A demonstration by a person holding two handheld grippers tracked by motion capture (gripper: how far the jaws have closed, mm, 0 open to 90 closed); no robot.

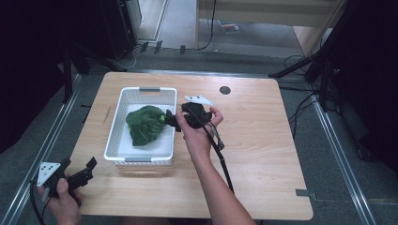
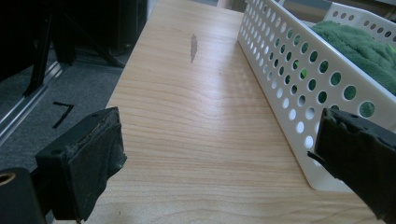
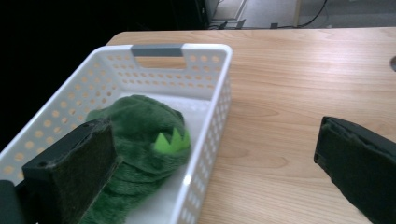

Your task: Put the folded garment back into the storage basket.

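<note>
The green plush toy (image 1: 144,123) lies crumpled inside the white perforated basket (image 1: 120,117) on the wooden table (image 1: 263,136), its light green spiky trim (image 3: 172,140) facing the right wall, and it is the one thing in there. My right gripper (image 1: 170,119) hovers at the basket's right rim with its jaws spread wide, one over the toy and one over the table, gripping nothing. My left gripper (image 1: 77,169) sits near the table's front left corner, just beside the basket's outer wall, jaws also spread and empty.

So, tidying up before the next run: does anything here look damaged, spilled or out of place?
Only a small thing: a dark scuff mars the tabletop left of the basket. The green plush lies crumpled in the basket, nothing spilled. Both grippers are open and hold nothing.
</note>
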